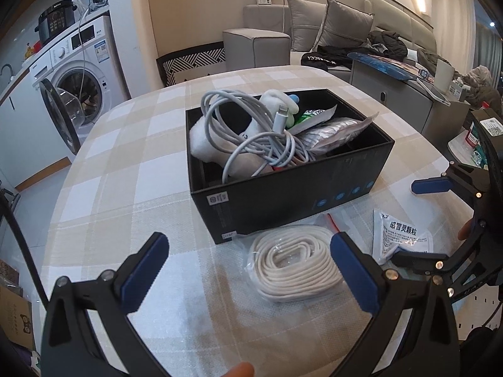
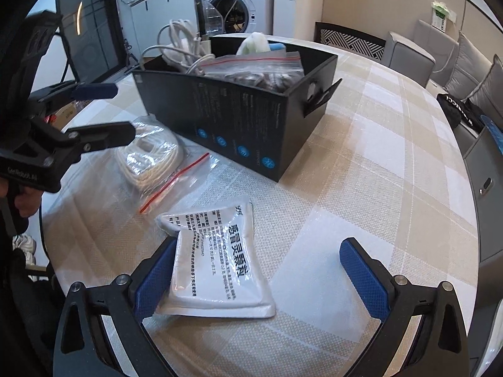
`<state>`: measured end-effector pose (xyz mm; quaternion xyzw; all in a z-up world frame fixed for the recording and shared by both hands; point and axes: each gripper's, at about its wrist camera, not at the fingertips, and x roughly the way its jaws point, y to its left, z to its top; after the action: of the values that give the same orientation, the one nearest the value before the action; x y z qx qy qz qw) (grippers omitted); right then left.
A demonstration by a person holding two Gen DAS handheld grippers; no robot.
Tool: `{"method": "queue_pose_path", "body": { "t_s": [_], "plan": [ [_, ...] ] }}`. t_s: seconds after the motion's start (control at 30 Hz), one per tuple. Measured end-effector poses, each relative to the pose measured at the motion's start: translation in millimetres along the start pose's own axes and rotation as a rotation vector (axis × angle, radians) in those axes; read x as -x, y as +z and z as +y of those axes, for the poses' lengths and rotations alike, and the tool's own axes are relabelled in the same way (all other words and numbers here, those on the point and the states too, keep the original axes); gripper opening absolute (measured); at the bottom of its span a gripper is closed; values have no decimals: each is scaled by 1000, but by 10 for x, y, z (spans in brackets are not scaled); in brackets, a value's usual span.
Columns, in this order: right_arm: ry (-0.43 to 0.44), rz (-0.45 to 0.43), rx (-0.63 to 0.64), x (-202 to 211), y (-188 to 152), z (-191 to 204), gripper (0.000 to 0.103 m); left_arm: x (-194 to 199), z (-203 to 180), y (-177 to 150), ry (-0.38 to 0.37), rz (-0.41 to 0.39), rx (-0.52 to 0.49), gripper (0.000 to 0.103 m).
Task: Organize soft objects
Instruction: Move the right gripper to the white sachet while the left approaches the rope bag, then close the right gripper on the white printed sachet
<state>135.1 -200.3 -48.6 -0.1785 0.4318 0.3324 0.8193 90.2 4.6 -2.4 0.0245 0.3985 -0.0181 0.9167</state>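
A black box (image 1: 295,201) (image 2: 251,119) on the checked table holds white cables (image 1: 251,132), a white sock and plastic bags. A coiled white cord in a clear zip bag (image 1: 295,264) (image 2: 151,154) lies in front of the box. A white medicine sachet (image 1: 399,235) (image 2: 220,260) lies beside it. My left gripper (image 1: 248,270) is open, with the bagged cord between its fingers. My right gripper (image 2: 261,273) is open, its left pad against the sachet's edge. In the left wrist view the right gripper (image 1: 421,220) is at the right; in the right wrist view the left gripper (image 2: 110,110) is at the left.
The table (image 1: 125,188) (image 2: 377,172) is round-edged with a checked cloth. A washing machine (image 1: 75,72) with its door open stands at the left. A grey sofa (image 1: 330,31) with cushions and a side cabinet (image 1: 402,100) stand behind.
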Motion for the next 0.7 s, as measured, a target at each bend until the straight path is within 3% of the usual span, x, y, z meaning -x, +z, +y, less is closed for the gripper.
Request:
{"method": "queue_pose_path", "body": {
  "t_s": [0.3, 0.6, 0.7],
  "plan": [
    [17, -2, 6, 25, -19, 16, 99, -33, -20, -14, -5, 9, -7, 103],
    [30, -5, 15, 51, -47, 80, 84, -30, -32, -9, -8, 10, -8, 103],
    [28, -15, 20, 66, -49, 100, 74, -24, -35, -7, -12, 10, -10, 103]
  ]
}}
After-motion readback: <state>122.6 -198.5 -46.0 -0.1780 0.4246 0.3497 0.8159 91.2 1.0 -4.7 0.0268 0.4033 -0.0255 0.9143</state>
